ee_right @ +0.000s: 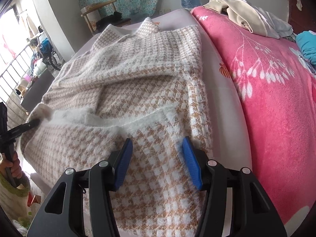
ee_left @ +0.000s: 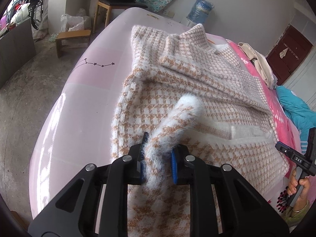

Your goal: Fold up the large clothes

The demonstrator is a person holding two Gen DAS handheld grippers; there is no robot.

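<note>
A fuzzy white-and-tan houndstooth sweater [ee_left: 197, 79] lies spread on the bed, collar at the far end. My left gripper [ee_left: 158, 150] is shut on one sleeve, whose white cuff [ee_left: 185, 108] sticks up past the blue pads. In the right wrist view the sweater [ee_right: 138, 69] fills the middle, and the left gripper [ee_right: 32, 124] shows at the left edge holding that cuff. My right gripper [ee_right: 158, 158] stands open just over the sweater's near hem, with the fabric under its pads and not pinched. It also shows at the far right of the left wrist view, the right gripper [ee_left: 292, 156] held by a hand.
The bed has a pale pink sheet [ee_left: 79, 108] and a bright pink floral blanket [ee_right: 266, 98] on the right. Beige and white clothes [ee_right: 246, 17] and a teal garment [ee_left: 296, 106] lie beyond. A wooden stool [ee_left: 73, 39], a chair [ee_left: 118, 2] and a water jug [ee_left: 201, 9] stand past the bed.
</note>
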